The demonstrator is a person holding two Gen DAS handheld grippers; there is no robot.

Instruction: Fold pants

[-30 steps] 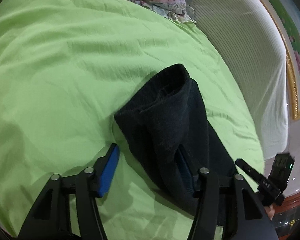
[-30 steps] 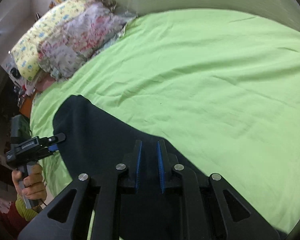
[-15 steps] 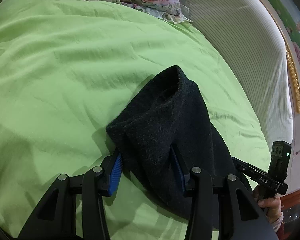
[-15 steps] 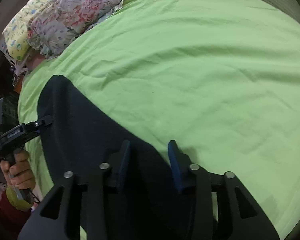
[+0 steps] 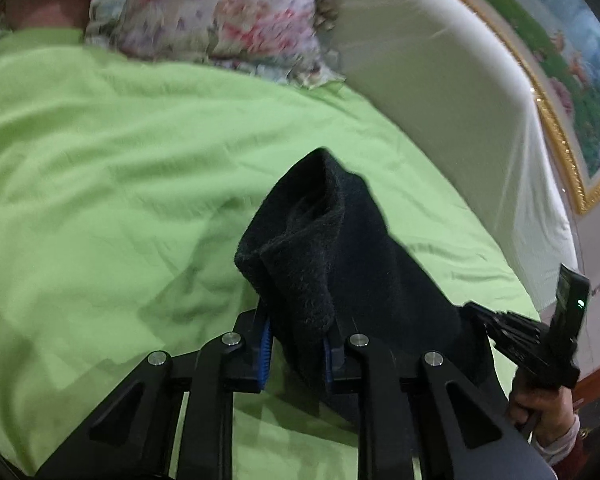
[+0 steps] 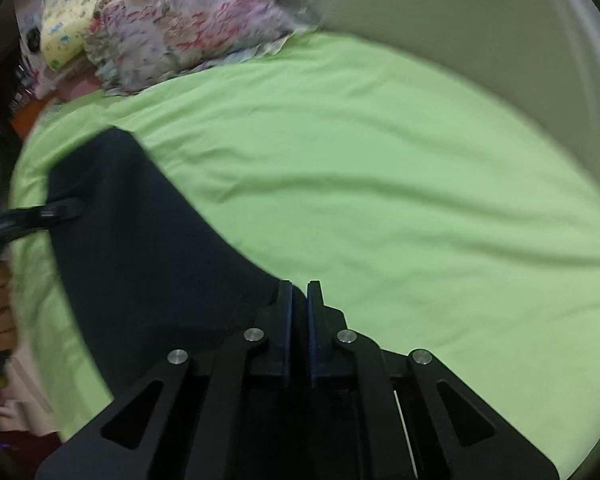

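Dark fleece pants (image 5: pixel 340 256) lie on a green bed sheet (image 5: pixel 120 184). In the left wrist view my left gripper (image 5: pixel 296 344) is shut on a bunched end of the pants, and the cloth stands up between the blue pads. In the right wrist view the pants (image 6: pixel 148 248) spread to the left, and my right gripper (image 6: pixel 299 300) is shut on their near edge. The right gripper also shows at the right of the left wrist view (image 5: pixel 516 336). The left gripper shows blurred at the left of the right wrist view (image 6: pixel 40 216).
Floral pillows (image 5: pixel 220 20) lie at the head of the bed, also seen in the right wrist view (image 6: pixel 188 28). A pale padded headboard (image 5: pixel 452 112) runs along the far side. A gold-framed picture (image 5: pixel 572 92) hangs above it.
My left gripper has closed from wide open onto the pants end. My right gripper opened half a second ago and has shut again on the pants edge. Both views have tilted up.
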